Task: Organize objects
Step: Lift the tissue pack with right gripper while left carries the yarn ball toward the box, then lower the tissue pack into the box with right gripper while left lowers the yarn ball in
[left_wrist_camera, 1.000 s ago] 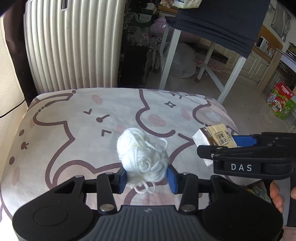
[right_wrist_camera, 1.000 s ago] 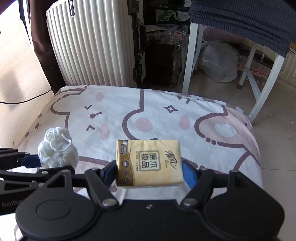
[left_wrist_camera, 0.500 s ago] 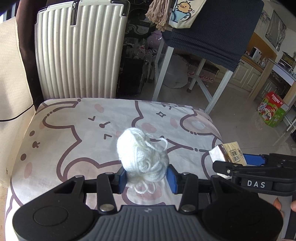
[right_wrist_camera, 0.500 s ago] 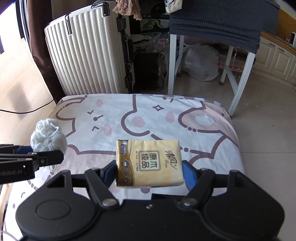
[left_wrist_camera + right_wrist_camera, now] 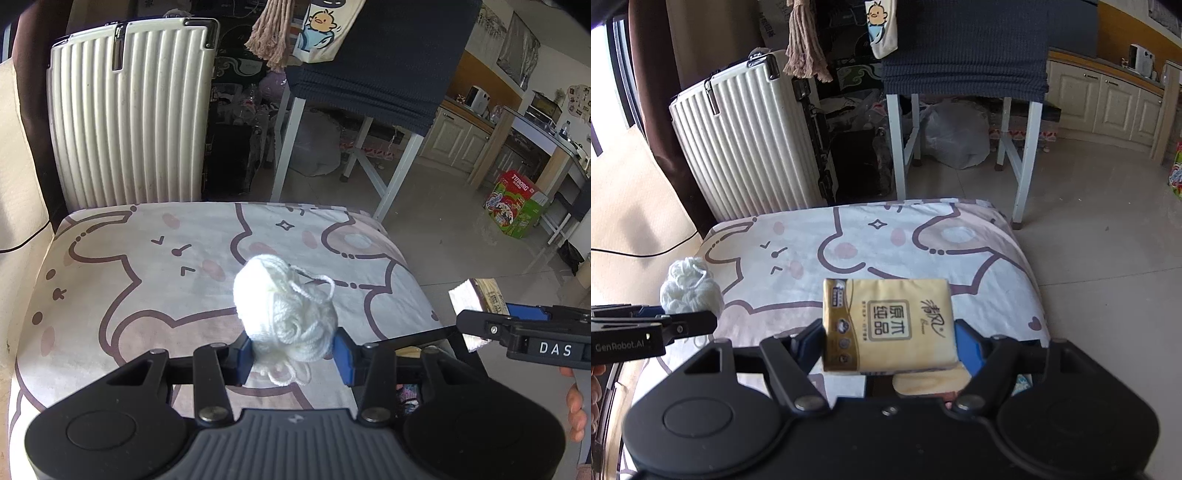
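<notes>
My left gripper (image 5: 293, 349) is shut on a white ball of yarn (image 5: 284, 314) and holds it above the cartoon-print cushion (image 5: 129, 280). The yarn also shows at the left of the right wrist view (image 5: 690, 288). My right gripper (image 5: 890, 339) is shut on a yellow tissue pack (image 5: 888, 325), held above the cushion's near edge (image 5: 997, 280). In the left wrist view the tissue pack (image 5: 476, 299) shows at the right, beyond the cushion's right side.
A white ribbed suitcase (image 5: 125, 110) stands behind the cushion. A white-legged table under a dark blue cloth (image 5: 376, 70) stands on the tiled floor at the back right. A plastic bag (image 5: 956, 133) lies under it. A green carton (image 5: 513, 206) sits on the floor far right.
Both grippers have risen and pulled back with their loads. The cushion looks smaller and more of the suitcase and room shows.
</notes>
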{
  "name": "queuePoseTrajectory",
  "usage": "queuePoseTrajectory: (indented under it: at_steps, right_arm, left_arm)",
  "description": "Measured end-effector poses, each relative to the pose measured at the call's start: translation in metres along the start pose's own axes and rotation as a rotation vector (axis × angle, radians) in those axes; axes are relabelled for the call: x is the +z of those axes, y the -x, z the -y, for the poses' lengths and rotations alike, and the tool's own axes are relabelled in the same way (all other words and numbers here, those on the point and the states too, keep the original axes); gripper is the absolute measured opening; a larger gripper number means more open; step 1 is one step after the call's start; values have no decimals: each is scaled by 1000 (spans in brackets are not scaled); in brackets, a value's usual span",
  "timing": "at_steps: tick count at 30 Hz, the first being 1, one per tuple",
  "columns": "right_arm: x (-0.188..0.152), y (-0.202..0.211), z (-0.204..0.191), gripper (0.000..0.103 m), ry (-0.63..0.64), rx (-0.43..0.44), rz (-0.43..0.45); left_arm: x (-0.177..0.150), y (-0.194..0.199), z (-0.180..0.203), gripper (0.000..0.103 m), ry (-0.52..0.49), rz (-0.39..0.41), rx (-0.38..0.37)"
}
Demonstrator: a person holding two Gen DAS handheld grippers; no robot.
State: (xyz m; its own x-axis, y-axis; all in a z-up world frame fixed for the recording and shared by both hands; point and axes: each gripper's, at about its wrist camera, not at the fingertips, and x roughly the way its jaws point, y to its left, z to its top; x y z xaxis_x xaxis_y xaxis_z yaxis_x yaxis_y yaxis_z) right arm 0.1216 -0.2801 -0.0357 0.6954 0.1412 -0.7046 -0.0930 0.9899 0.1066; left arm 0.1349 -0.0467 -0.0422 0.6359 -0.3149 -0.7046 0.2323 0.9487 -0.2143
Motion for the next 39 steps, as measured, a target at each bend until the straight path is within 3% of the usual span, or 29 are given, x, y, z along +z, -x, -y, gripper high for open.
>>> queuePoseTrajectory:
  at_steps: [7, 13, 21, 27, 36, 39]
  right_arm:
    - [-4, 11, 24, 74, -47, -28, 16]
    - [-11, -2, 53, 74, -107, -62, -29]
    - [-34, -31, 114, 74, -483, -166, -141]
    - [-62, -52, 140, 74, -815, -155, -208]
    - [-66, -79, 142, 76, -909, -178, -224]
    - [-67, -85, 144, 90, -915, -189, -236]
  left_arm:
    - [-2, -5, 12, 45, -14, -7, -13]
    - [-6, -18, 28, 45, -45, -31, -30]
    - [-12, -47, 60, 45, -115, -82, -62]
    - [-16, -70, 83, 45, -170, -115, -83]
    - [-24, -102, 100, 45, -192, -183, -121]
    - [-26, -112, 102, 45, -199, -205, -124]
